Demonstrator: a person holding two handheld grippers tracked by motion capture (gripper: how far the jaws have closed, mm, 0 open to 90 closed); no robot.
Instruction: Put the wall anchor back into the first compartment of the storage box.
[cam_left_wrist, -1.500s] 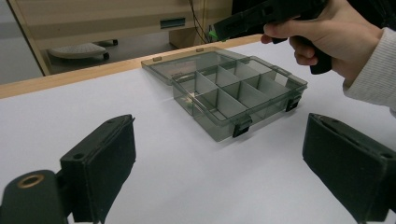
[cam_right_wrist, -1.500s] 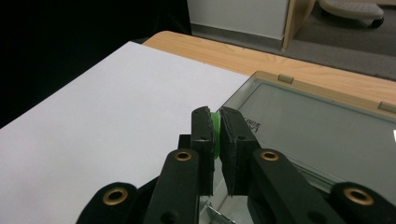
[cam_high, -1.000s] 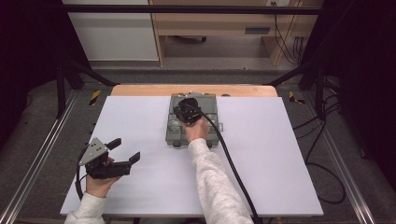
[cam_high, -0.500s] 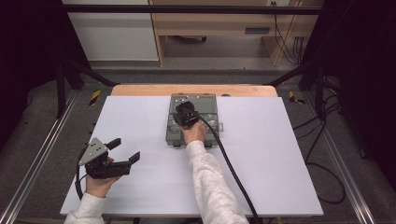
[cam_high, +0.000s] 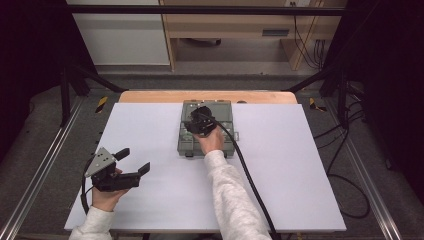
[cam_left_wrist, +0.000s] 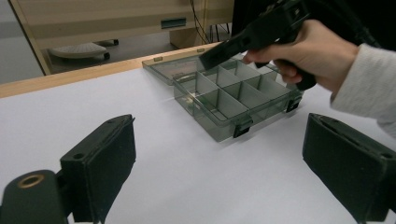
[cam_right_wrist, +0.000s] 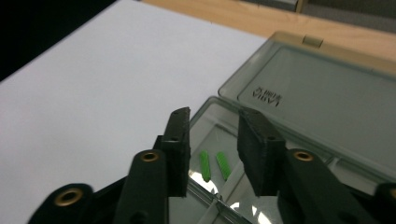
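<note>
Right tongs (cam_right_wrist: 212, 140), jaws just parted with nothing between them, hover directly above two small green plastic pegs (cam_right_wrist: 215, 165) in the smoky clear compartment box (cam_high: 226, 145); left tongs (cam_high: 134, 161) idle open, well apart.

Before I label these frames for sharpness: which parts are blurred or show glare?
Right gripper view: the black jaws are blurred up close, the two green pieces soft, bright glare on the box divider below them. Left gripper view: jaws soft, box fairly sharp. High view: even light, dark surroundings.
</note>
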